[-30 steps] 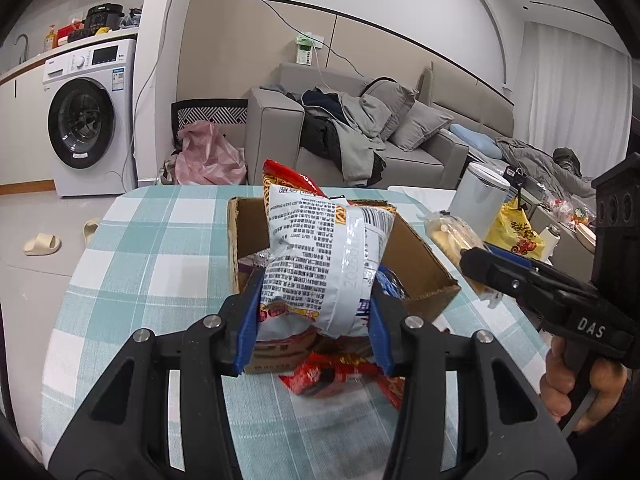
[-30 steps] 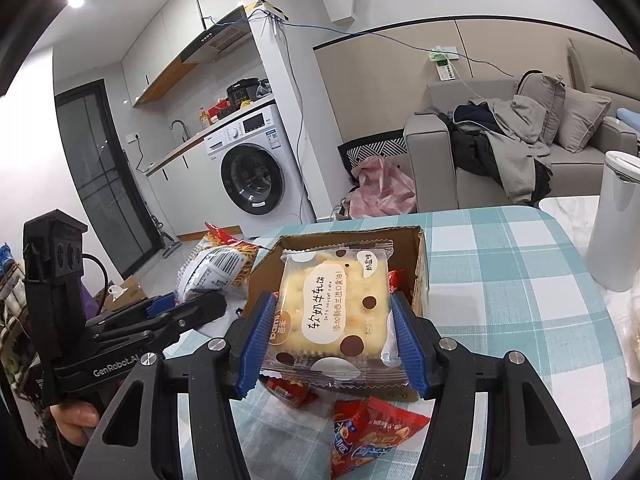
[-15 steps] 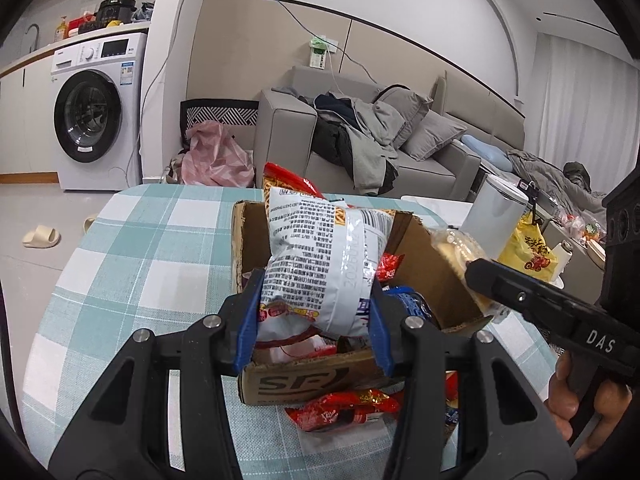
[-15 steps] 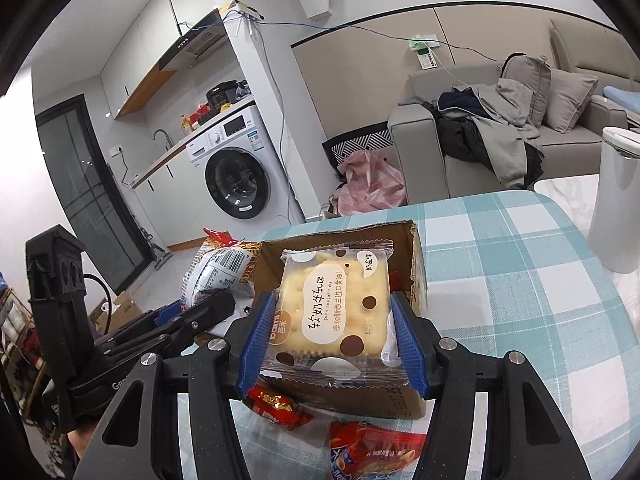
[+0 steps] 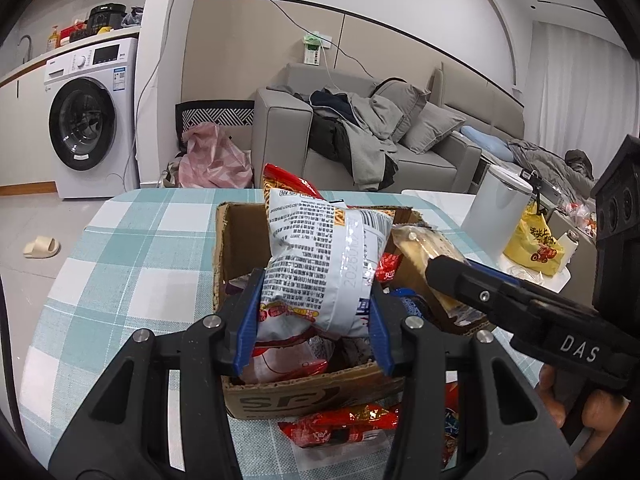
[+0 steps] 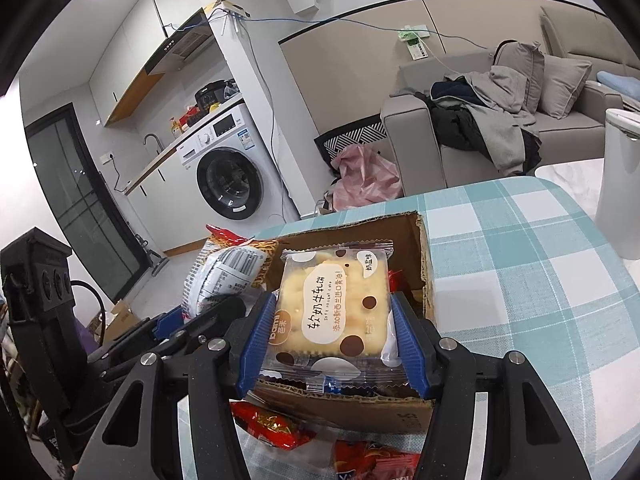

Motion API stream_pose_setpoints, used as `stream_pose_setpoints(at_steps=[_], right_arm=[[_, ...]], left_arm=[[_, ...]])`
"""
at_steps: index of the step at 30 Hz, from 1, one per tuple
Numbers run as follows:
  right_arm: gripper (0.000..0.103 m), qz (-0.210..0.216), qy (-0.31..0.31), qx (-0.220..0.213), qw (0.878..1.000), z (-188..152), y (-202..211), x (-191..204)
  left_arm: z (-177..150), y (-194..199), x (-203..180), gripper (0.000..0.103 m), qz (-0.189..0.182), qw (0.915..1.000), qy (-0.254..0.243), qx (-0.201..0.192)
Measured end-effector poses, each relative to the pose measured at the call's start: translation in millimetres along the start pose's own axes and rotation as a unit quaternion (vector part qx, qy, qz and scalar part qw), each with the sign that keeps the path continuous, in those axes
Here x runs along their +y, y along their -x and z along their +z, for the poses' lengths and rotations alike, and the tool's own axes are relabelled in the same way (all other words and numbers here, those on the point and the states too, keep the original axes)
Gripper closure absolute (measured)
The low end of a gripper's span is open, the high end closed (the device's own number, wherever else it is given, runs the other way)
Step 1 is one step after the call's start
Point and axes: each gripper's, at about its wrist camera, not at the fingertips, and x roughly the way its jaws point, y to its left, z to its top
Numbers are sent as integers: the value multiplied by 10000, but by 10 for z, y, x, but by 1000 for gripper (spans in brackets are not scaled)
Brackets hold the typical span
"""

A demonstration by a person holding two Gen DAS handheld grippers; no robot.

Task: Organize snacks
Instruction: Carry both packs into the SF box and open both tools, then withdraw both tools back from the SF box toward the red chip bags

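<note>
My left gripper (image 5: 314,320) is shut on a white and red snack bag (image 5: 320,264), held over the open cardboard box (image 5: 280,396) on the checked tablecloth. My right gripper (image 6: 330,340) is shut on a clear pack of yellow nougat crackers (image 6: 334,304), also hanging over the box (image 6: 424,252). The box holds several snack packs. In the left wrist view the right gripper's black arm crosses in from the right with the cracker pack (image 5: 424,248). The left gripper's bag (image 6: 228,276) shows at the left of the right wrist view.
Red snack packs (image 5: 344,424) (image 6: 272,424) lie on the cloth in front of the box. A white canister (image 5: 496,208) and a yellow bag (image 5: 536,244) stand at the right. A sofa with clothes (image 5: 360,136) and a washing machine (image 5: 88,120) lie beyond the table.
Both grippers have moved forward and down with their packs, so they now hang over the box's inside. The box looks larger and nearer in both views.
</note>
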Motion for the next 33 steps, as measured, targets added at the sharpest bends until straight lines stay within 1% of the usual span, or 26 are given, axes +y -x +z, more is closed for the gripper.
stream_pose_setpoints(at_steps=[2,4,8,15,16,17,18,19,20,22,24,25,26,27,28,29,31,33], right_arm=[[45,-13,-20,40,10000,-7,-45,-11],[45,-23,-41,87,10000,-15,-86,-18],[45,-86,-7,48,10000,-10,-143,-13],[43,-133,63,47,9999,-15,-132,23],[39,-164,112,4,9998,-21,-97,30],[31,-162,133,-19,9998,-27,-72,29],[26,-139,173,-60,9997,-35,-24,30],[18,-139,213,-117,9996,-41,19,25],[12,-129,253,-164,9995,-51,59,28],[6,-169,362,-196,9990,-64,149,38],[4,-242,387,-176,9988,-74,235,25],[1,-243,381,-140,9989,-79,272,12],[0,-260,372,-117,9989,-88,303,5],[0,-294,355,-81,9989,-93,337,-7],[0,-329,336,-32,9989,-99,375,-22],[0,-343,332,-9,9989,-107,410,-32],[0,-331,361,4,9988,-131,497,-46],[0,-363,400,41,9985,-157,558,-44]], left_arm=[[-22,-45,-8,59,76,10000,-55,27],[-36,-83,5,59,88,9999,16,74],[-59,-141,68,59,114,9998,145,99],[-83,-173,54,59,230,9997,57,90],[-81,-173,53,59,226,9997,72,98],[-80,-172,56,58,217,9997,80,104],[-75,-169,57,55,213,9997,53,120],[-72,-166,52,49,224,9997,18,135],[-70,-161,48,45,240,9996,-10,155],[-60,-119,45,29,203,9997,-13,146],[-65,-38,42,18,30,9999,-8,128],[-63,6,30,17,-23,9999,-8,148],[-66,36,25,16,-34,9998,-8,171],[-73,79,22,13,-37,9998,-6,205],[-73,120,19,4,-36,9998,-1,212],[-89,189,23,0,-32,9998,20,192],[-120,306,35,1,-8,9999,40,147],[-160,413,48,1,85,9998,21,197]])
